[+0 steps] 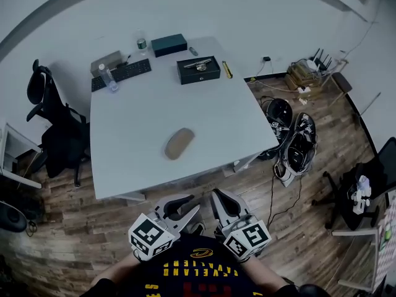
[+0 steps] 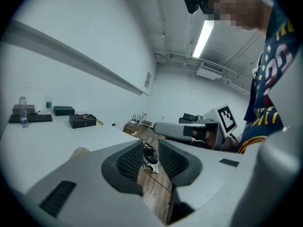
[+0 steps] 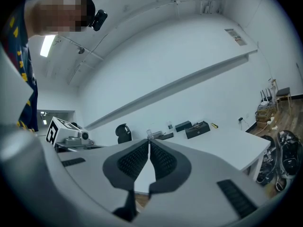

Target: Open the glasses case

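Nearest me, the left gripper (image 1: 180,208) gapes empty and the right gripper (image 1: 223,198) is pinched together on nothing, both well short of the tan glasses case (image 1: 179,143) on the table (image 1: 136,135). If I arrive with the right one closed, I'd likely just shove the loose case away.

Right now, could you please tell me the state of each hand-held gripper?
Left hand-held gripper: open, nothing between its jaws.
Right hand-held gripper: closed, holding nothing.
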Demonstrator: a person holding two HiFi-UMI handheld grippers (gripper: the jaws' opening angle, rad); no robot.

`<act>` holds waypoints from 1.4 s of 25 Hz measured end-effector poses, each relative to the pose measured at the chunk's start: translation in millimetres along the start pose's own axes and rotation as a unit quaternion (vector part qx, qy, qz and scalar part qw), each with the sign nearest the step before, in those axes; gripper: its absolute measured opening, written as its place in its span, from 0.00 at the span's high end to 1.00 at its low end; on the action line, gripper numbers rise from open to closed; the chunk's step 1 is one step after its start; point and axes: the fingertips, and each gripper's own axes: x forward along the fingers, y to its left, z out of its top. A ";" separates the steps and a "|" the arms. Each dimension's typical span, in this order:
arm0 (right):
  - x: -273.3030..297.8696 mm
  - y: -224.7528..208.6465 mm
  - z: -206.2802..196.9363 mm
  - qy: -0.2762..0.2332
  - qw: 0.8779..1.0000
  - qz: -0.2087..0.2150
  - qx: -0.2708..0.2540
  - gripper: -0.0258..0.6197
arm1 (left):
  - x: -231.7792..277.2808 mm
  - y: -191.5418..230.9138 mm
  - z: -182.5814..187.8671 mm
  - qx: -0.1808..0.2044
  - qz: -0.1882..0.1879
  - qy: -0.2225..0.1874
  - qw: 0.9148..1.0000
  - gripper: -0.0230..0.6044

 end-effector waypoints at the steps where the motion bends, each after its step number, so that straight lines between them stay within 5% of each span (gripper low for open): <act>1: 1.4 -2.8 -0.6 0.002 1.000 -0.001 0.003 0.92 | 2.4 2.1 0.0 -0.002 -0.002 0.002 1.000 0.79; 18: 64.8 -72.4 9.7 0.018 0.998 -0.052 0.033 0.92 | 65.4 77.2 18.9 -0.028 -0.044 0.026 0.998 0.79; 35: 170.0 -99.2 38.5 0.068 0.995 -0.067 -0.003 0.92 | 89.6 188.0 63.1 -0.062 -0.055 -0.015 0.996 0.79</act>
